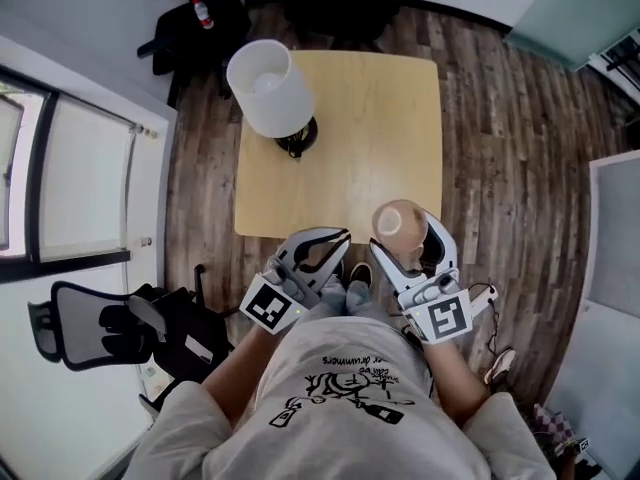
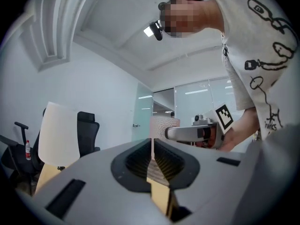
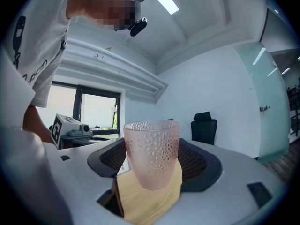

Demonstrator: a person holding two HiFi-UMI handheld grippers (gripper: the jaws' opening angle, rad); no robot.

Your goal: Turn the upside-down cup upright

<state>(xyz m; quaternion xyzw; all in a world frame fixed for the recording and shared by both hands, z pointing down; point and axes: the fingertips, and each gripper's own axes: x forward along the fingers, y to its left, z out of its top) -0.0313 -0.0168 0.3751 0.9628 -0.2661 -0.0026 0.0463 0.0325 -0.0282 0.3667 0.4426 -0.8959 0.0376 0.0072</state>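
Observation:
A pink dimpled glass cup [image 3: 151, 146] stands upright, mouth up, between the pads of my right gripper [image 3: 152, 172], which is shut on it. In the head view the cup [image 1: 398, 220] hangs in the right gripper [image 1: 406, 234] above the near edge of the wooden table [image 1: 380, 128], close to my chest. My left gripper [image 1: 318, 250] sits beside it to the left, shut with nothing in it. In the left gripper view its jaws [image 2: 153, 150] meet with only a thin slit, and the cup [image 2: 164, 124] shows beyond them in the right gripper [image 2: 197, 132].
A lamp with a white shade [image 1: 268, 86] stands on the table's far left corner, also visible as the lamp [image 2: 58, 132]. Black office chairs [image 1: 200, 18] stand beyond the table. Another black chair [image 1: 110, 328] is at my left. Wood floor surrounds the table.

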